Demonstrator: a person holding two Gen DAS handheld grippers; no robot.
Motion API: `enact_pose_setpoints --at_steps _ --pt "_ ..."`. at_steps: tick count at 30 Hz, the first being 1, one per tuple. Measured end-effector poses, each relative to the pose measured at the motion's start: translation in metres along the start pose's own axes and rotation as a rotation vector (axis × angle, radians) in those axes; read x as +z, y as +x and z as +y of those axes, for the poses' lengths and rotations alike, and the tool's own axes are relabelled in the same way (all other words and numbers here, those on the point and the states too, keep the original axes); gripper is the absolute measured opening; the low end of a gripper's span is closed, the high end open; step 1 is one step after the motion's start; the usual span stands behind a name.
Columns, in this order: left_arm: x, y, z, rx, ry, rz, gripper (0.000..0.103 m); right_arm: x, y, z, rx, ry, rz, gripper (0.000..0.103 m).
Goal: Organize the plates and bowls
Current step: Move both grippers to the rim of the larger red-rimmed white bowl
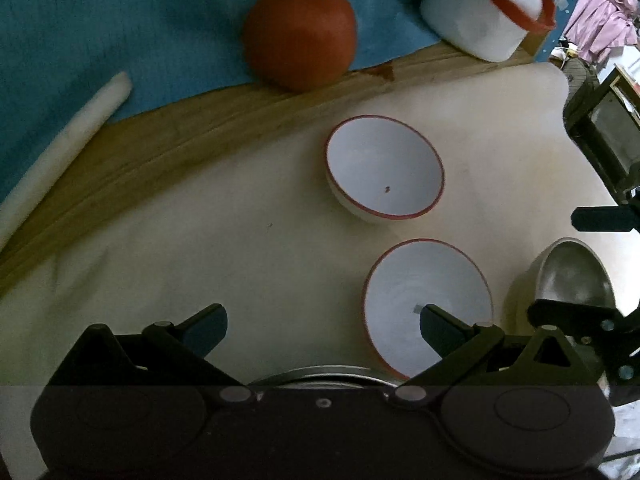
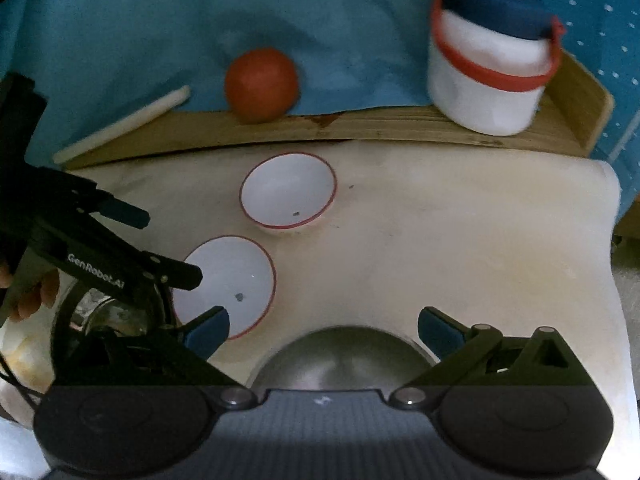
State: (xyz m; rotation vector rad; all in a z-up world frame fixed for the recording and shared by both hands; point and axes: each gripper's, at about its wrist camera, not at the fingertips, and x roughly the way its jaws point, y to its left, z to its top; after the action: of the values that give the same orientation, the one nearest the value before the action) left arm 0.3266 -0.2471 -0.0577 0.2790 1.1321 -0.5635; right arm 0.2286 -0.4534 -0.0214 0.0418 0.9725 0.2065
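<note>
Two white bowls with red rims sit on the cream mat. The far bowl is upright. The near bowl lies beside it. A steel bowl sits just below my right gripper, which is open and empty above it. My left gripper is open and empty, its right finger over the near white bowl. A round steel rim shows under the left gripper. The left gripper also shows in the right wrist view.
A wooden board edges the mat at the back. On the blue cloth behind are an orange ball, a white stick and a white lidded container with red handle.
</note>
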Motion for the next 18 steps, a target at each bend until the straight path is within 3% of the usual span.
enact_pose_setpoints --at_steps 7,15,18 --pt "-0.003 0.004 0.001 -0.006 -0.003 0.007 0.099 0.009 0.015 0.010 -0.017 -0.029 0.032 0.088" --pt "-0.004 0.009 -0.008 -0.005 0.018 0.022 0.084 0.009 0.025 0.014 0.015 -0.065 0.059 0.076" --pt "-0.004 0.010 -0.010 -0.014 0.020 0.028 0.074 0.011 0.029 0.015 0.013 -0.071 0.070 0.060"
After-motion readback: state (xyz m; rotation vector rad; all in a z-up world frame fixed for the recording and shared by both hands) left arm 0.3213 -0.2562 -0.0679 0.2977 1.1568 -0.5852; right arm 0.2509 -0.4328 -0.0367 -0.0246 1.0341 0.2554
